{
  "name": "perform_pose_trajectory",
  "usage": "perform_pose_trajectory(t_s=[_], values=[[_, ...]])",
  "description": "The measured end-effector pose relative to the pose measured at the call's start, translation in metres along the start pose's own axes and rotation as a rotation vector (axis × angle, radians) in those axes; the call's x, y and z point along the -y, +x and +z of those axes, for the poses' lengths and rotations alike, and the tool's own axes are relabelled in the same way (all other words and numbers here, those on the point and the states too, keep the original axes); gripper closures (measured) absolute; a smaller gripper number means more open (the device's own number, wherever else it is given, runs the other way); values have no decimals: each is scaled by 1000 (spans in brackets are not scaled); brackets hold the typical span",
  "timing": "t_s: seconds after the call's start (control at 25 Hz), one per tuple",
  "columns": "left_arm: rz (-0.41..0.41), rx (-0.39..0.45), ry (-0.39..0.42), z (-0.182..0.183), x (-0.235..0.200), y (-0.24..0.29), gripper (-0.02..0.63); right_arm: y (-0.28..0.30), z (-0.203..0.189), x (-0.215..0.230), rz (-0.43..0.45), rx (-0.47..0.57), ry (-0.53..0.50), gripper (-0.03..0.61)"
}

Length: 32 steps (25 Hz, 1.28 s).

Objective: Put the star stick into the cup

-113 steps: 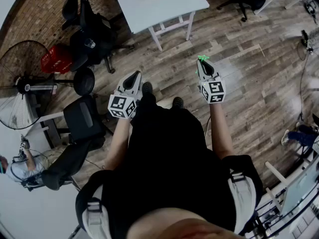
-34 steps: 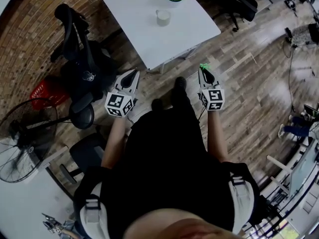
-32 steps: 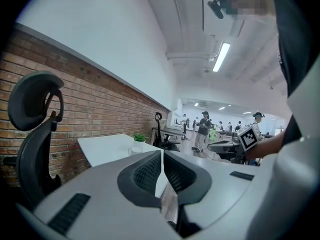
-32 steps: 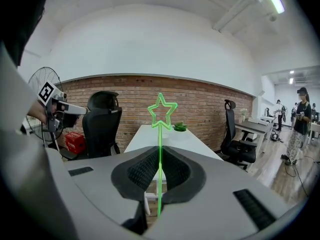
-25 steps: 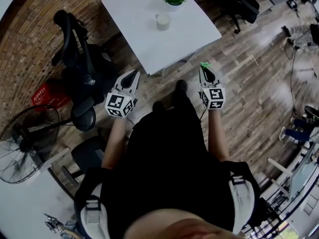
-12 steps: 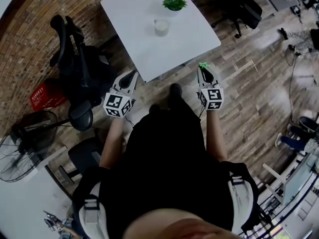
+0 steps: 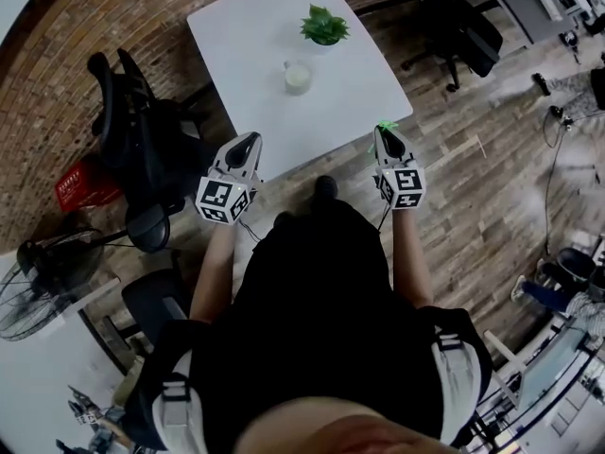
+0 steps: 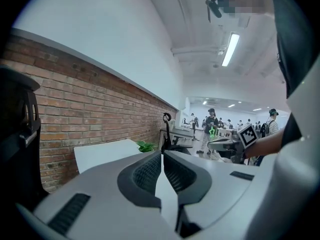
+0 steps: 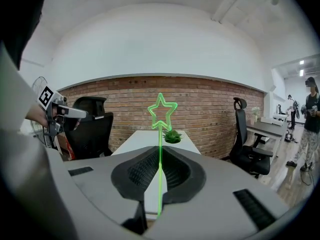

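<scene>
Head view: right gripper (image 7: 386,136) holds the star stick (image 7: 386,125) out front at the edge of the white table (image 7: 236,26), probably staged for the cup (image 7: 297,77). The cup is mid-table, near the potted plant (image 7: 324,26) and well apart from the stick. Left gripper (image 7: 250,140) is idle alongside. Wood-plank floor (image 7: 492,187), office chair (image 7: 123,112), fan (image 7: 28,282).

Left gripper view: jaws together, nothing between them. Brick wall (image 8: 75,99) to the left, open office beyond.

Right gripper view: jaws pinched on the stem, star sticking out past the tips. Cup not visible here.
</scene>
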<state>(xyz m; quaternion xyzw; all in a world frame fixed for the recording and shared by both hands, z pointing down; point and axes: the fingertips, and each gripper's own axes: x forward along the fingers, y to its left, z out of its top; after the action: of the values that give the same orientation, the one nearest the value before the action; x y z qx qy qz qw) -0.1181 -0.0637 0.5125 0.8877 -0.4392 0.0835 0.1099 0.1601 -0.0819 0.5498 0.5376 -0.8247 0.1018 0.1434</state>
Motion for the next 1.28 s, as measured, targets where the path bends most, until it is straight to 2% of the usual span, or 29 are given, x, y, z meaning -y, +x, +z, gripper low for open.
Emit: perform_pose_trajectory(t_s=[0.24, 0.56, 0.8, 0.92, 1.16, 1.28], values=[[78, -12, -26, 0, -3, 21, 583, 34, 7, 25, 81, -9, -12, 566], [188, -20, -51, -6, 5, 30, 583, 66, 21, 32, 213, 4, -29, 566], [202, -38, -55, -13, 25, 36, 583, 79, 14, 43, 251, 12, -45, 566], [203, -55, -56, -18, 30, 38, 583, 81, 19, 42, 262, 25, -21, 566], [222, -40, -44, -6, 32, 53, 583, 93, 23, 46, 304, 52, -19, 566], [204, -50, -32, -2, 42, 62, 583, 97, 29, 47, 320, 61, 6, 566]])
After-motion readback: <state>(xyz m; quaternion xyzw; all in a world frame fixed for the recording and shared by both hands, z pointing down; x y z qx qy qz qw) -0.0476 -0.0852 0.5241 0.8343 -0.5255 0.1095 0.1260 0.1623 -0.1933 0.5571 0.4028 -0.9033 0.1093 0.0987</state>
